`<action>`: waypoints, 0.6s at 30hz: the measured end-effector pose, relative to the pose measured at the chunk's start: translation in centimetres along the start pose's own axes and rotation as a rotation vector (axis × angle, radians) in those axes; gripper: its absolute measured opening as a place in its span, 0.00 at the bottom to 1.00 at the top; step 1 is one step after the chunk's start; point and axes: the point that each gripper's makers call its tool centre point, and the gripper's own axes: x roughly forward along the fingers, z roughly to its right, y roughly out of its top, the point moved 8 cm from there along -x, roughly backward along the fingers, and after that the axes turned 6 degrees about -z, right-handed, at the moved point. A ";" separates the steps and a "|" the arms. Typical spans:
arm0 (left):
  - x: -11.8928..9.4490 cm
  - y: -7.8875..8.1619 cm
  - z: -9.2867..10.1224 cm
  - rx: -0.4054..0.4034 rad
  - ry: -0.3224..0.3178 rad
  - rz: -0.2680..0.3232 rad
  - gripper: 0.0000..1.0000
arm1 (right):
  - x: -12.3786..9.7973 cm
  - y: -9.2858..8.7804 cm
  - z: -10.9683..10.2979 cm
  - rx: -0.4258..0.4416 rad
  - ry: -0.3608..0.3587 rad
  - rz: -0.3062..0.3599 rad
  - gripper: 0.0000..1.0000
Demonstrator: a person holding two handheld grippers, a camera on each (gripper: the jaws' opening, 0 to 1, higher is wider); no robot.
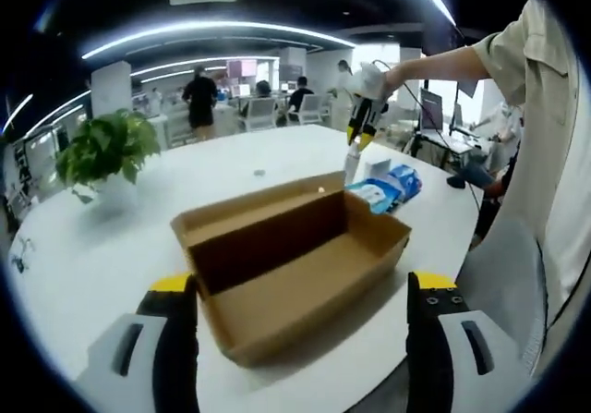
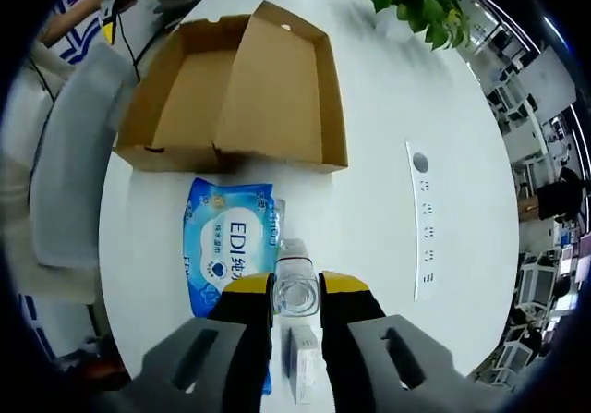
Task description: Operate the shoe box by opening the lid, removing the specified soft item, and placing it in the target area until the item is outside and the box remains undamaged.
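Right gripper view has the right gripper (image 2: 296, 288) clenched on a small clear bottle (image 2: 295, 282), its yellow-tipped jaws pressed against the bottle's sides above the white counter (image 2: 388, 108). Just left of the bottle lies a blue soft pack of wipes (image 2: 226, 237), outside the box, and a small white carton (image 2: 303, 369) sits between the jaws below the bottle. Beyond the pack stands the brown shoe box (image 2: 277, 90), lid folded back, its inside bare cardboard. A potted plant (image 2: 416, 2) is at the far edge.

Left gripper view shows the left gripper (image 1: 303, 288) released, jaws spread wide on either side of the open shoe box (image 1: 295, 256). Past it, the right gripper (image 1: 358, 136) hangs over the bottle (image 1: 351, 163) beside the pack of wipes (image 1: 388, 189).
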 end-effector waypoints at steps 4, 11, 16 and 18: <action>0.0 -0.4 -0.1 -0.013 0.007 -0.010 0.95 | 0.8 -0.1 0.4 -0.002 -0.006 -0.031 0.16; 0.3 -0.9 -0.1 -0.031 0.011 -0.019 0.94 | 2.0 -0.4 0.7 -0.025 -0.002 -0.085 0.16; 0.5 -1.3 0.0 -0.040 0.009 -0.029 0.92 | 2.1 -0.2 1.1 -0.017 -0.003 -0.078 0.16; 0.5 -1.5 0.0 -0.043 0.008 -0.031 0.92 | 2.2 0.0 1.4 -0.017 0.002 -0.077 0.16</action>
